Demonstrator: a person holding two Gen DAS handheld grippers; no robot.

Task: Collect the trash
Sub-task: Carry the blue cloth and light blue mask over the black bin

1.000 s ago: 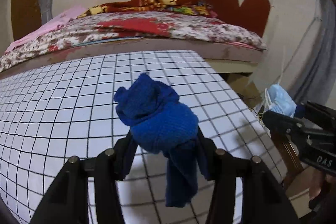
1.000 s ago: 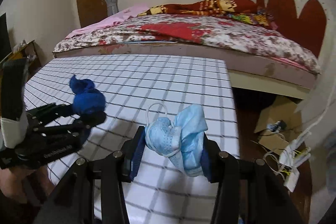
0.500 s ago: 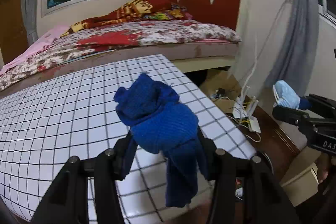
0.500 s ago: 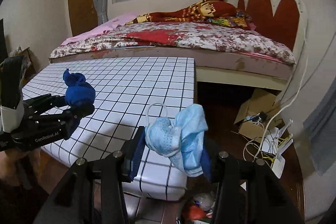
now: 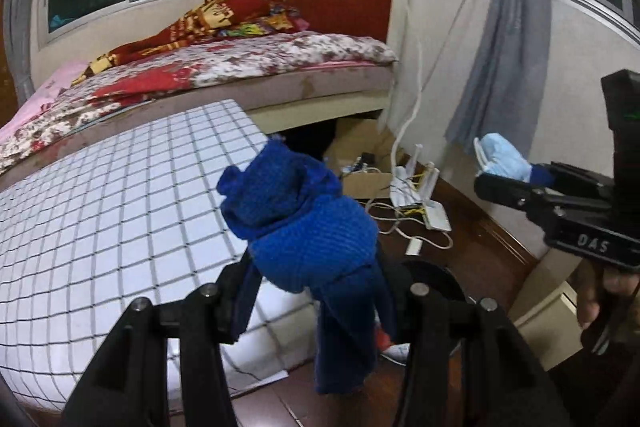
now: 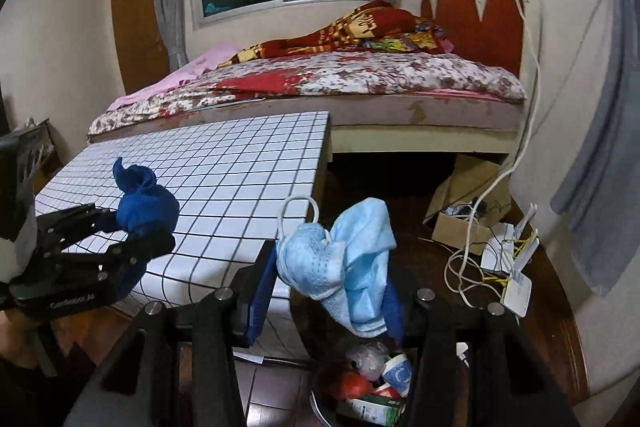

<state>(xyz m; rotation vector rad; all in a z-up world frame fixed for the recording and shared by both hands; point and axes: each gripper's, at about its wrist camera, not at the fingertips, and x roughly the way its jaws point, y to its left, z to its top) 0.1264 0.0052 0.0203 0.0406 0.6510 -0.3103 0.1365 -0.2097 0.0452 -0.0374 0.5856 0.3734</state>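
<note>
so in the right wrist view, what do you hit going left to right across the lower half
left gripper holding the dark blue knitted cloth → crumpled light blue face mask in the right gripper → brown cardboard box → white router with cables → grey curtain

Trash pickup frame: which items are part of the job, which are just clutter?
Job:
- blue sock, clamped in left hand-held gripper
- light blue face mask, clamped in right hand-held gripper
- trash bin on the floor below the mask, already holding rubbish

Lying about:
- white router and cables
- cardboard box
- bed
- checkered table
</note>
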